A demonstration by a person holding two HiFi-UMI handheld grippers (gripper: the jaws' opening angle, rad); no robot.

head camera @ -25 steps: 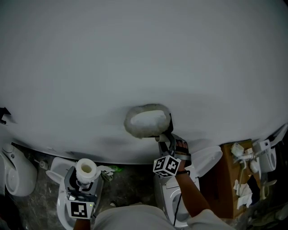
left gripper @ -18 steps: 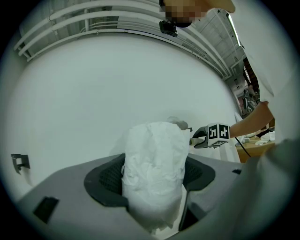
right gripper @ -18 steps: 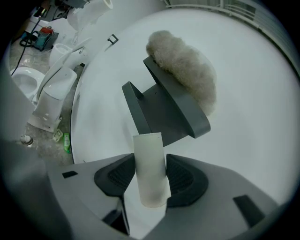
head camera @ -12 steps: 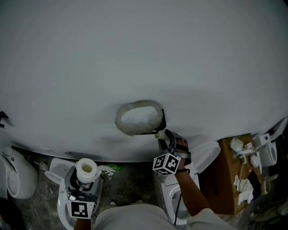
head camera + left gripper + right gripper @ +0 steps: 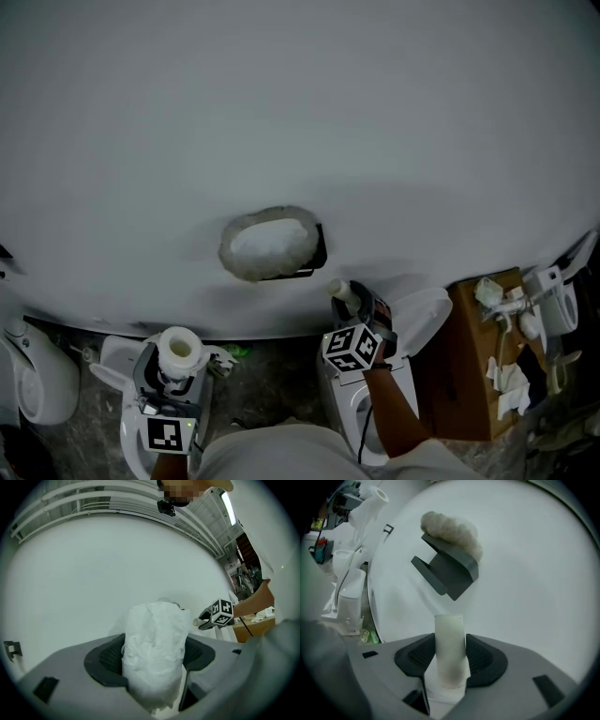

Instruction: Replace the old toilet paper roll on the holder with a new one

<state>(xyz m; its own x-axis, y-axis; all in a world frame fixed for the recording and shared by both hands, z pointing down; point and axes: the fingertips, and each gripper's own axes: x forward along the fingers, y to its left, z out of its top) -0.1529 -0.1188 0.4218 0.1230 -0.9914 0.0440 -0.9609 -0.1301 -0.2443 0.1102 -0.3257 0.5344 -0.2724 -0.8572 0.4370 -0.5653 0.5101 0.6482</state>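
The full white toilet paper roll [image 5: 178, 347], light, soft and easily crushed, sits at seven o'clock from the dark grey wall holder [image 5: 315, 251]. The left gripper [image 5: 153, 660] clamps its sides with wide-spread jaws, which looks like the gentlest hold. At four o'clock, the right gripper [image 5: 451, 663] pinches the pale empty cardboard tube [image 5: 450, 637].

Item count, all views. Two grippers: left gripper [image 5: 178, 358], right gripper [image 5: 348, 300]. One roll [image 5: 153, 653]. One bare tube [image 5: 450, 641]. One holder [image 5: 449, 571], one paper wad [image 5: 452, 529] on it. One box [image 5: 473, 370]. Toilets [image 5: 28, 375]: at least three, exact count unclear
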